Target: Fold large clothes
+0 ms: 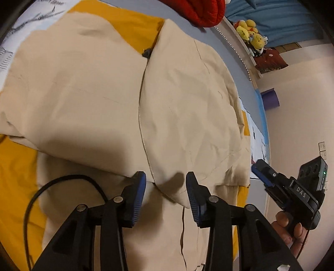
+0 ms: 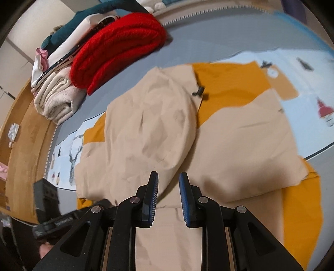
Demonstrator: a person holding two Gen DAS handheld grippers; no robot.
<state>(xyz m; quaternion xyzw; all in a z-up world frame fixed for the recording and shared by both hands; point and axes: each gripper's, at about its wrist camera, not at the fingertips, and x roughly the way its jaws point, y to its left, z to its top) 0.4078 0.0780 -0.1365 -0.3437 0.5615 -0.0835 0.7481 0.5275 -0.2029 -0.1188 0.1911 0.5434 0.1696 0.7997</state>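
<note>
A plain pale wall [image 1: 296, 108] rises at the right, carrying two white wall sockets [image 1: 322, 150]. Warm brown wooden flooring [image 2: 27, 133] lies at the left. A grey bed surface with a printed sheet [image 2: 208, 41] fills the middle.

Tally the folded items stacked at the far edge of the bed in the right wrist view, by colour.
Red: 1, knitted blanket
Cream: 1, folded blanket
White: 1, folded garment
Teal: 1, garment on top
Total: 4
</note>
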